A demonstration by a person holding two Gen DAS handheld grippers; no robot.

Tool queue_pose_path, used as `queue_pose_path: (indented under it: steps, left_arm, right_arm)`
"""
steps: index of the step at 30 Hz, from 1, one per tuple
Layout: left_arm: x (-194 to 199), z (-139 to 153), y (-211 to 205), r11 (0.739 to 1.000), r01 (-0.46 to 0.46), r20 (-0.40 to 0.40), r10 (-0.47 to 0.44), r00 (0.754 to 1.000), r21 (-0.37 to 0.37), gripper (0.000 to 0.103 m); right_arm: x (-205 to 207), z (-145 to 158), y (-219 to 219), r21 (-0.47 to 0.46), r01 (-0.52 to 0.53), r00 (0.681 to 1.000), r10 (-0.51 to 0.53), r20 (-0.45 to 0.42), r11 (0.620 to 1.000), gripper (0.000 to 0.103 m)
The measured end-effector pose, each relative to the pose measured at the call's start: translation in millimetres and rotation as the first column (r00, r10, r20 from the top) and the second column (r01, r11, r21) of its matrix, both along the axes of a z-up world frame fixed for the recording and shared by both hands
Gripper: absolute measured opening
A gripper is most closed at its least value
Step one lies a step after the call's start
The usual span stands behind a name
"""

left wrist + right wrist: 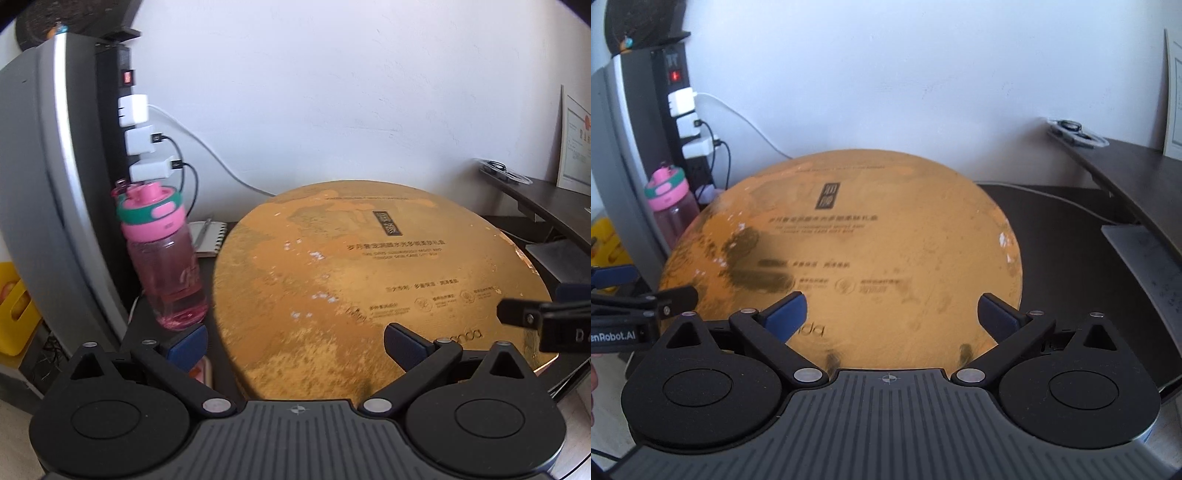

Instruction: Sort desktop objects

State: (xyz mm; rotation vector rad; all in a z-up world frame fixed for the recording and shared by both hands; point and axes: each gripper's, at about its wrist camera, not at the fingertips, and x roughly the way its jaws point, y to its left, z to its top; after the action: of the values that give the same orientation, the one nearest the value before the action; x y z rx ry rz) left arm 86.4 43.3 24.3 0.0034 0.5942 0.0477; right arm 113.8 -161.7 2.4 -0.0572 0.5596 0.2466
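Note:
A large flat golden-orange gift box [369, 280] with dark printed text lies on the dark desk [1063, 258] and fills the middle of both views [857, 251]. My left gripper [295, 341] is open, its blue pads [186, 341] spread over the box's near left part with nothing between them. My right gripper [892, 315] is open too, hovering over the box's near edge. Each gripper shows at the side of the other's view: the right one [535, 321], the left one [646, 306]. A pink water bottle [166, 258] with a pink and green lid stands left of the box.
A spiral notebook [210, 236] lies behind the bottle. A black power strip [125, 122] with white chargers and cables stands upright by a grey monitor back [37, 184]. A raised shelf [1137, 173] at the right carries a clear dish [1075, 133]. A small pink item [203, 369] lies under my left finger.

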Motion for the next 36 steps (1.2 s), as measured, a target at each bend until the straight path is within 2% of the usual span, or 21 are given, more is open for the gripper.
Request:
queue_pose_path:
  steps: [5,11,15,22,25,27,31,36]
  left_arm:
    - [22,-2,-3,1.000,-0.006,-0.040,0.006,0.999,-0.011,0.102]
    - [48,-1,-2,1.000,-0.017,-0.072,0.016,0.997,-0.021,0.102]
    - [63,-8,0,0.999,-0.031,-0.121,0.027,0.992,-0.029,0.102]
    - [74,-7,0,1.000,-0.031,-0.122,0.030,0.992,0.000,0.103]
    - [76,-5,0,0.999,-0.035,-0.133,0.034,0.991,-0.005,0.102]
    - [69,-2,-2,0.999,-0.029,-0.140,0.026,0.990,-0.021,0.102]
    - [36,4,-13,0.995,0.040,-0.132,-0.052,0.990,-0.092,0.102]
    - [-10,6,-26,0.987,0.080,-0.136,-0.099,0.986,-0.140,0.102]
  right_arm:
    - [30,0,3,-0.023,0.002,1.000,-0.001,0.019,1.000,0.102]
    - [72,-4,6,0.016,0.001,1.000,-0.001,-0.028,1.000,0.095]
    - [88,-9,16,-0.039,0.003,0.999,-0.005,-0.044,0.999,0.096]
    - [106,-7,29,-0.075,-0.017,0.999,0.013,-0.052,0.997,0.101]
    - [113,-4,30,-0.072,-0.011,0.998,0.007,-0.067,0.997,0.098]
    - [107,2,29,-0.051,-0.011,0.997,0.007,-0.074,0.999,0.095]
    - [71,16,23,0.006,-0.048,0.998,0.049,-0.051,0.999,0.099]
    - [16,26,16,0.036,-0.090,0.995,0.091,-0.028,0.995,0.100]
